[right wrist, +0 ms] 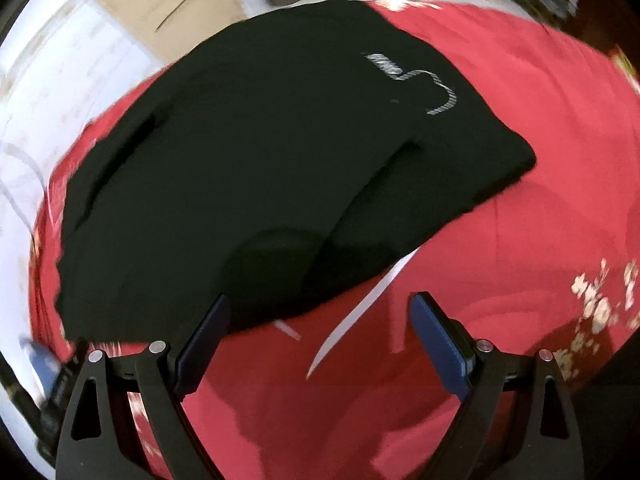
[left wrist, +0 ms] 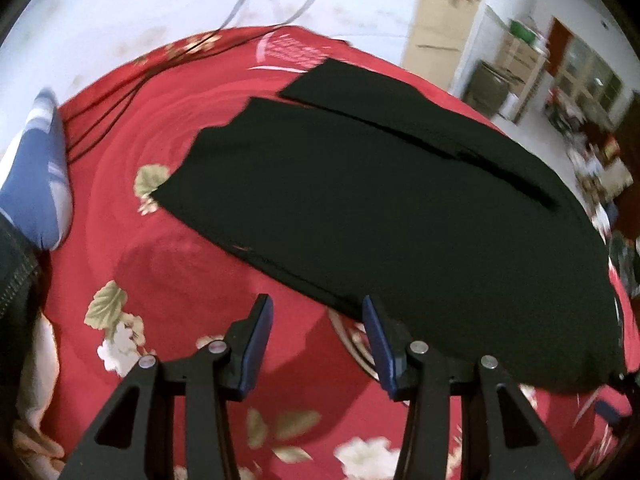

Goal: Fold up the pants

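Observation:
Black pants [left wrist: 380, 208] lie flat on a red floral bedspread [left wrist: 168, 264], the two legs stretching away to the upper left with a narrow gap between them. My left gripper [left wrist: 318, 312] is open and empty, just short of the pants' near edge. In the right wrist view the pants [right wrist: 260, 160] show a white drawstring [right wrist: 436, 92] at the waist end. My right gripper [right wrist: 320, 312] is wide open and empty, its left finger over the near edge of the cloth.
A blue and white pillow [left wrist: 36, 184] lies at the bed's left edge. Dark cables [left wrist: 132, 80] cross the bedspread's far corner. White floor [left wrist: 120, 8] and cluttered shelves [left wrist: 580, 92] lie beyond the bed. The other gripper [right wrist: 52, 384] shows at the lower left.

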Demonstrator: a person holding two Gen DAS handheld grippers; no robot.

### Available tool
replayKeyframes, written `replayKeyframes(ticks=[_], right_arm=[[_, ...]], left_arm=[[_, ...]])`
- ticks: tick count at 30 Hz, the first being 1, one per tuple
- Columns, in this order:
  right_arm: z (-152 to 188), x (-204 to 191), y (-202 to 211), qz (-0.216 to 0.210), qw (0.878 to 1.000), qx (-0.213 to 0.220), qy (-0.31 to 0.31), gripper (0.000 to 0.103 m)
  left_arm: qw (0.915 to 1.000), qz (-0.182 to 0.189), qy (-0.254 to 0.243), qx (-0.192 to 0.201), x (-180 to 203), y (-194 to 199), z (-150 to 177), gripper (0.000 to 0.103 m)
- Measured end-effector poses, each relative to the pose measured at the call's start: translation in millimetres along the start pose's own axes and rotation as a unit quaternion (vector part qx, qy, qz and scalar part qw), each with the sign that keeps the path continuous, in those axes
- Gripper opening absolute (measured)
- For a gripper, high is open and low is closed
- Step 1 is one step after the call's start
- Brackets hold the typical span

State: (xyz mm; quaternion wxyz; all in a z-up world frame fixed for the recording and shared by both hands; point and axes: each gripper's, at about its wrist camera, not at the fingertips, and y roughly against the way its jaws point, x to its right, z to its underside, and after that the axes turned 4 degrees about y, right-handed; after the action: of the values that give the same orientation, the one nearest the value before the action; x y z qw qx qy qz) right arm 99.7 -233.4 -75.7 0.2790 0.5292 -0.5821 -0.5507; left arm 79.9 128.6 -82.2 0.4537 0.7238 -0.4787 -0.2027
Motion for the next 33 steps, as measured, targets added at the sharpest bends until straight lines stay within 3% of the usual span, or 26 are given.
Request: replayKeyframes(ticks=[9, 11, 13, 17, 19, 20, 21, 33], right_arm=[[-22.3, 24.9, 3.2, -0.012, 0.995, 0.076, -0.059, 0.091], [-25.7, 29.3, 1.4, -0.008, 0.995, 0.082, -0.064, 0.086], [-25.9, 26.8, 2.8, 0.000, 0.994, 0.085, -0.065, 0.074], [-24.2, 32.7, 4.0, 0.011, 0.992, 0.091, -0.082, 0.023], [-28.6, 41.3, 1.9, -0.004, 0.991, 0.087, -0.097, 0.014], [-29.4, 42.8, 1.6, -0.011, 0.991, 0.085, -0.102, 0.010], [-30.5, 42.6, 1.3, -0.015, 0.991, 0.084, -0.103, 0.007], [-41.7, 56.4, 32.5, -0.082, 0.986, 0.069, -0.126, 0.002]], left_arm=[[0.9985, 0.002, 0.044, 0.031, -24.1, -21.2, -28.1, 0.049], [0.9984, -0.006, 0.043, 0.037, -23.0, -25.5, -33.8, 0.049], [0.9982, -0.016, 0.040, 0.041, -19.9, -29.2, -37.6, 0.049], [0.9978, -0.039, 0.028, 0.046, -13.5, -32.2, -39.3, 0.045], [0.9973, -0.046, 0.032, 0.048, -16.1, -31.6, -41.5, 0.032], [0.9970, -0.049, 0.037, 0.047, -18.8, -31.6, -43.4, 0.017], [0.9968, -0.050, 0.043, 0.045, -22.5, -31.2, -45.1, 0.009], [0.9975, -0.047, 0.038, 0.036, -30.3, 6.3, -47.2, 0.004]])
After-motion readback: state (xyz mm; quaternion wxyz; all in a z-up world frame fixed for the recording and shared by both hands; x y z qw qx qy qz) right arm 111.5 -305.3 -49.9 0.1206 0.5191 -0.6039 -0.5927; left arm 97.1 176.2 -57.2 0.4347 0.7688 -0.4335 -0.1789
